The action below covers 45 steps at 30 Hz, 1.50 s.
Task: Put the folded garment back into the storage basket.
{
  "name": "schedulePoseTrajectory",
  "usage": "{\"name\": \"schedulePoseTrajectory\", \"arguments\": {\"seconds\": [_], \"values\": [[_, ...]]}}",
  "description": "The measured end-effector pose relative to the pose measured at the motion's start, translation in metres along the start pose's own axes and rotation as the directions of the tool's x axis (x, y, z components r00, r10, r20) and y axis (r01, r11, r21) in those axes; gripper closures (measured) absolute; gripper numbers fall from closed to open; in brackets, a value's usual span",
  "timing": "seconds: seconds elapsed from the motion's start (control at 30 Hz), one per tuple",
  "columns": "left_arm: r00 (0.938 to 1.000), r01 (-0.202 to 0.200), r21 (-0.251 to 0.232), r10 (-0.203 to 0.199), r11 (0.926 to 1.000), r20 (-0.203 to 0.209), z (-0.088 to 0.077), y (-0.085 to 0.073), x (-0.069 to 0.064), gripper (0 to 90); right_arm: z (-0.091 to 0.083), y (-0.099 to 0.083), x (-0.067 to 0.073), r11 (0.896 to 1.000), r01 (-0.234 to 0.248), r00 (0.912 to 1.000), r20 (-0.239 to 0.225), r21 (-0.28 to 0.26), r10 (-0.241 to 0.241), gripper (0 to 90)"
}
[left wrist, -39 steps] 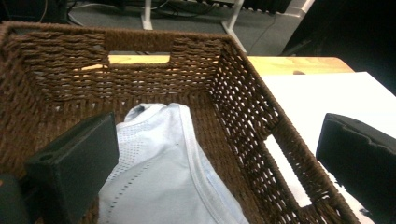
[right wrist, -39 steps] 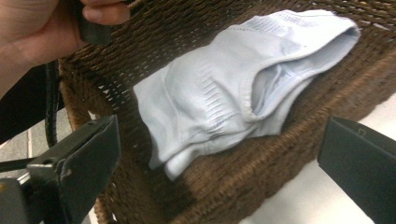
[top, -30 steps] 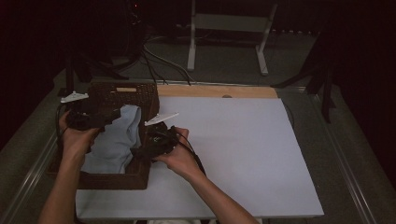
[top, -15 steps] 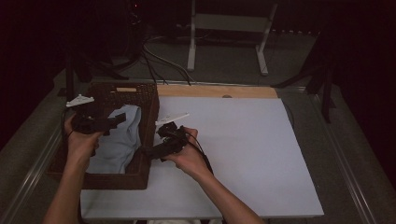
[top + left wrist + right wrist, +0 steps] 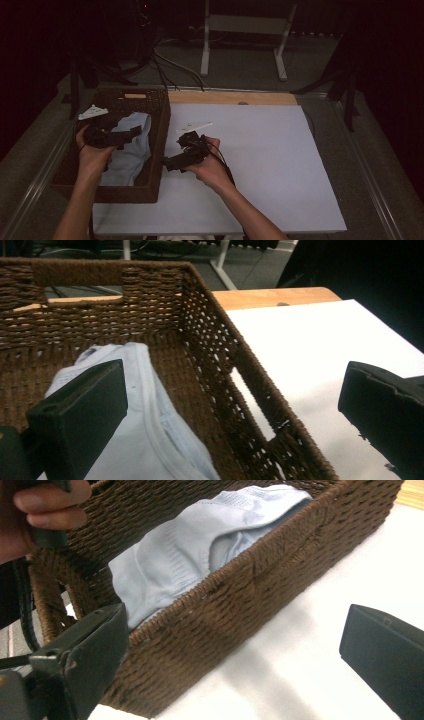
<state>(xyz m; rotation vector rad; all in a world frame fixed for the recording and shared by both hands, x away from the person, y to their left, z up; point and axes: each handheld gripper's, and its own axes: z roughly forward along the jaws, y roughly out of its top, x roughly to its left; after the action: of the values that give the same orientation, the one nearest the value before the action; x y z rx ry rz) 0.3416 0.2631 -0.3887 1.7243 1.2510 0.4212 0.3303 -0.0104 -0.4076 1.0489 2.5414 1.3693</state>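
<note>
Left gripper (image 5: pixel 131 134) wide open, empty, right above the light-blue garment (image 5: pixel 131 159) in the wicker basket (image 5: pixel 159 150); right gripper (image 5: pixel 170 163) also open, outside the wall.

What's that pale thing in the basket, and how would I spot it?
On the white table, find the brown wicker basket at its left edge. Inside lies a light blue knitted garment, crumpled against the weave: the one soft, pale thing there.

You are looking at a scene with no readable text: no labels, brands, numbers or signs are showing on anything in any of the views.
</note>
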Motion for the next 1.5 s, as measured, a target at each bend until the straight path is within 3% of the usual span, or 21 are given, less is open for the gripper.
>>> {"name": "schedulePoseTrajectory", "arguments": {"seconds": [0.73, 1.5], "values": [[0.9985, -0.021, -0.024, 0.022, 0.9995, 0.051, 0.002, -0.012, -0.026, 1.1, -0.025, -0.013, -0.024, 0.999, -0.025, 0.9988, 0.041, -0.036, 0.026, 0.0], [0.9966, -0.067, -0.047, 0.069, 0.9967, 0.046, -0.001, -0.028, -0.053, 1.1, -0.057, -0.035, -0.053, 0.995, -0.048, 0.9943, 0.091, -0.086, 0.056, 0.0]]}}
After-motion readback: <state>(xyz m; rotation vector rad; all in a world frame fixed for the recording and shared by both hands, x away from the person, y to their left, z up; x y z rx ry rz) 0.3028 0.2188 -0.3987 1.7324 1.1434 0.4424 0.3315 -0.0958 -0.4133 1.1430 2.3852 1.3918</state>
